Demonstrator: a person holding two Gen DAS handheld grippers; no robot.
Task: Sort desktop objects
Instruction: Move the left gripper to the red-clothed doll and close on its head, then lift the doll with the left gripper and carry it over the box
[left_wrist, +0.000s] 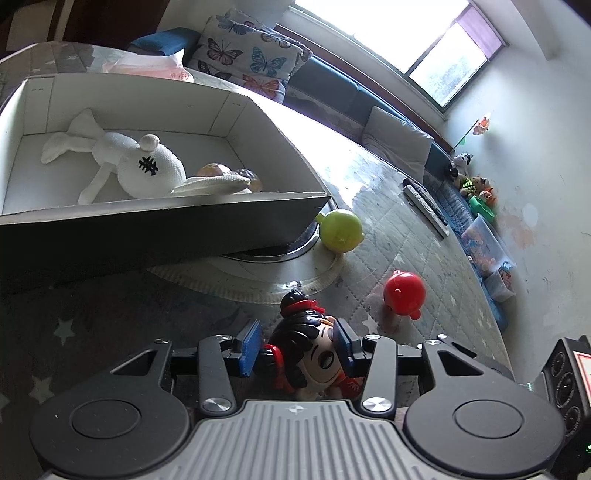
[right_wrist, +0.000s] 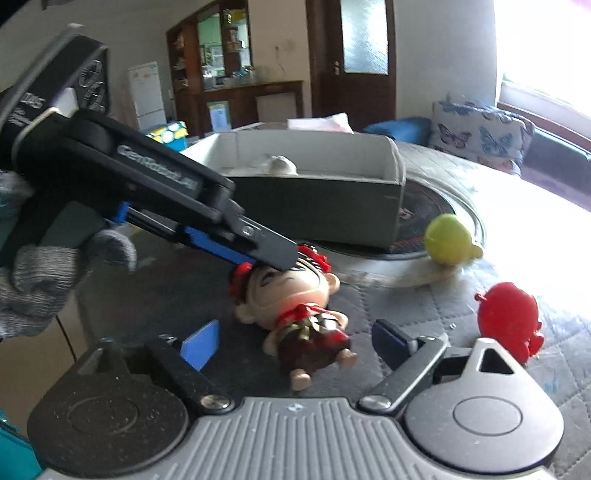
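A big-headed doll (left_wrist: 314, 354) with black hair and red ribbons lies on its back on the quilted table cover. My left gripper (left_wrist: 299, 345) straddles its head, blue pads close on either side, a thin gap showing at the left pad, so it is open. In the right wrist view the left gripper (right_wrist: 273, 254) reaches down over the doll (right_wrist: 291, 291) from the upper left, held by a gloved hand (right_wrist: 44, 280). My right gripper (right_wrist: 295, 343) is open around the doll's legs without touching them.
A grey box (left_wrist: 166, 221) (right_wrist: 314, 210) behind the doll holds a white plush rabbit (left_wrist: 147, 166). To the right lie a green round toy (left_wrist: 340, 230) (right_wrist: 447, 240) and a red round toy (left_wrist: 402, 293) (right_wrist: 508, 315). Remote controls (left_wrist: 424, 205) rest near the table's far edge.
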